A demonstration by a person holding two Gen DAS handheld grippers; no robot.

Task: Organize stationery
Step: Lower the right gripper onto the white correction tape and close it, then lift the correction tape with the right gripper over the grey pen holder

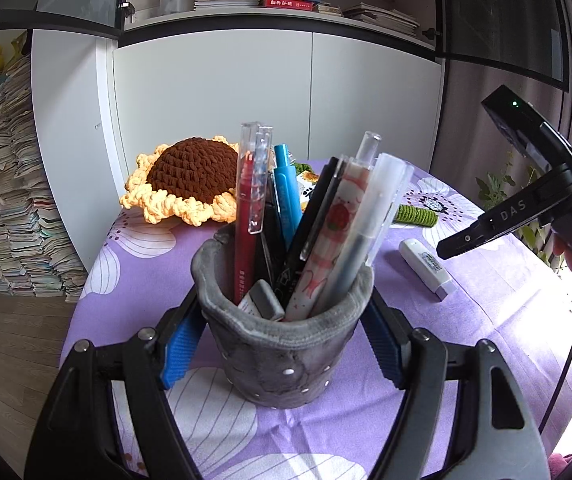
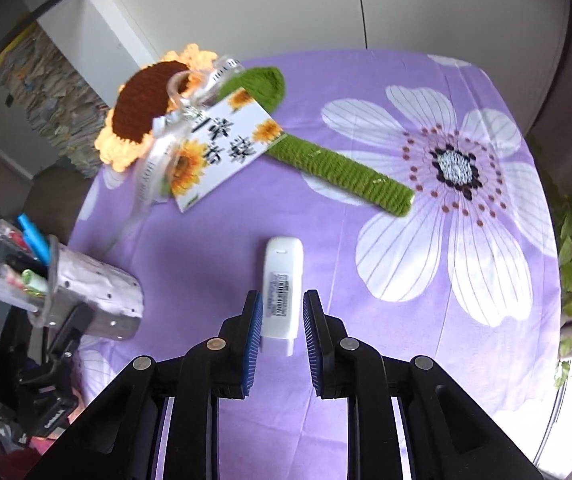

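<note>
One grey pen holder [image 1: 282, 344], packed with about seven pens, sits clamped in the left gripper [image 1: 282, 340]. One white correction tape [image 2: 282, 292] lies mid-tabletop between the slightly parted, non-touching pads of the right gripper [image 2: 283, 340].

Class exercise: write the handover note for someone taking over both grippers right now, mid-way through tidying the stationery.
Left gripper: shut on the grey pen holder, holding it upright on the purple cloth.
Right gripper: open, its blue pads either side of the white correction tape, not gripping yet.
Done: pens and a grey eraser already stand in the holder.
Left: close on the correction tape, lift it and drop it in the holder.
</note>
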